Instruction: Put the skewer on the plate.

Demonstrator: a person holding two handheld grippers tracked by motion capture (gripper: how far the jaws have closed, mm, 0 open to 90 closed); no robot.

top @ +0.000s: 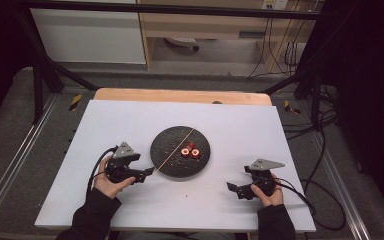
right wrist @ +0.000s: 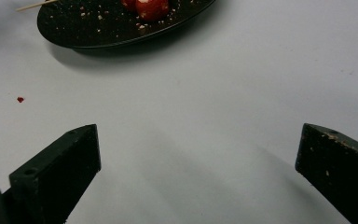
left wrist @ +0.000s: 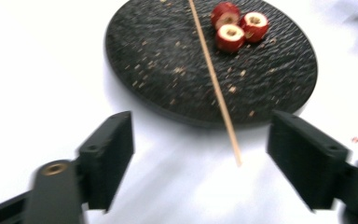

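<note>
A round black plate [top: 172, 162] [left wrist: 168, 74] [right wrist: 84, 25] sits mid-table. On it lie three red cored fruit pieces [top: 190, 151] [left wrist: 237, 25] [right wrist: 151, 7] and a thin wooden skewer [top: 176, 148] [left wrist: 213, 79] laid across it, its near end overhanging the rim. My left gripper [top: 150, 171] [left wrist: 200, 154] is open just short of the plate's left edge, the skewer's tip pointing between its jaws. My right gripper [top: 231, 187] [right wrist: 198, 172] is open over bare table to the plate's lower right, holding nothing.
A white sheet [top: 130, 120] covers the wooden table [top: 180, 95]. Crumbs dot the plate, and a small red speck [right wrist: 20, 99] lies on the sheet near it. Black frame bars and cables stand around the table.
</note>
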